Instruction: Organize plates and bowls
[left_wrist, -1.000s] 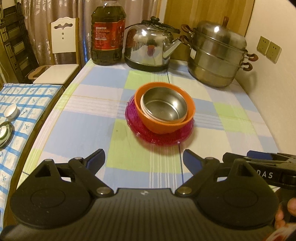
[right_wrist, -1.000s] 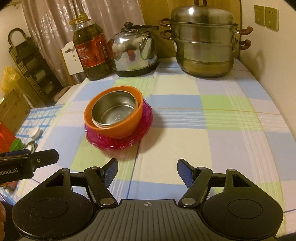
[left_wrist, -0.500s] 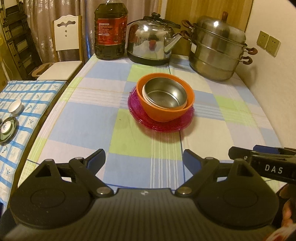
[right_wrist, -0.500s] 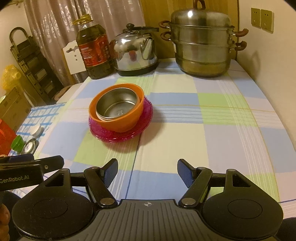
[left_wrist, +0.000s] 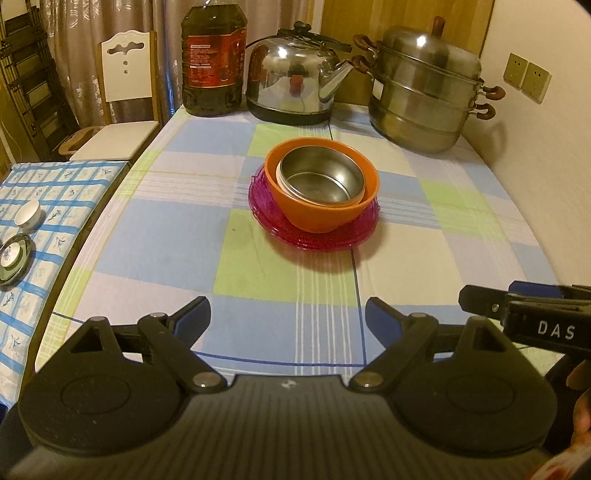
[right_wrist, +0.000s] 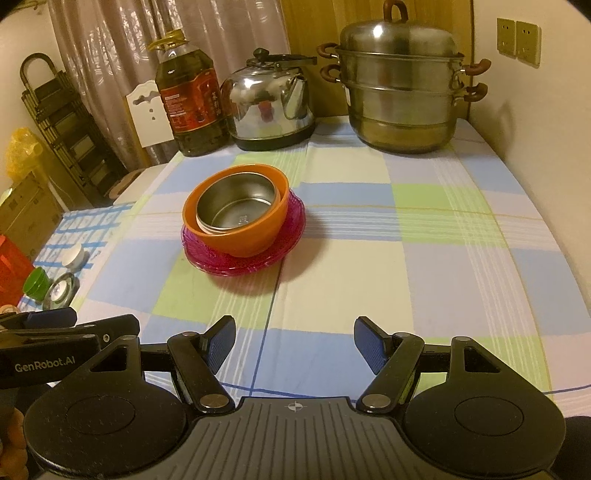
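Left claw: your left claw (left_wrist: 288, 319) is spread wide with nothing between its blue pads, hanging over the near edge of the tabletop (left_wrist: 166, 236).
Right claw: your right claw (right_wrist: 294, 341) is likewise released and empty, over the near part of the checked cloth; its side also shows at the right edge of the left wrist view.
Steel bowl: the steel bowl (left_wrist: 320, 178) sits nested inside the orange bowl, tilted slightly so its rim leans on the orange wall.
Orange bowl: the orange bowl (left_wrist: 325, 216) rests on the pink plates, well ahead of both your claws and apart from them.
Pink plates: the pink plates (left_wrist: 317, 238) lie in a low stack on the tabletop, around its middle; how many there are is not clear.
Far edge: an oil bottle (left_wrist: 214, 59), a steel kettle (left_wrist: 295, 85) and a tiered steamer pot (left_wrist: 424, 99) stand in a row behind the stack, the steamer pot nearest the wall.
Left side: a lower surface with a blue-patterned cloth (left_wrist: 59, 184) holds a small white cup (left_wrist: 28, 215) and a round lid (left_wrist: 13, 254); a white chair (left_wrist: 122, 96) stands beyond it.
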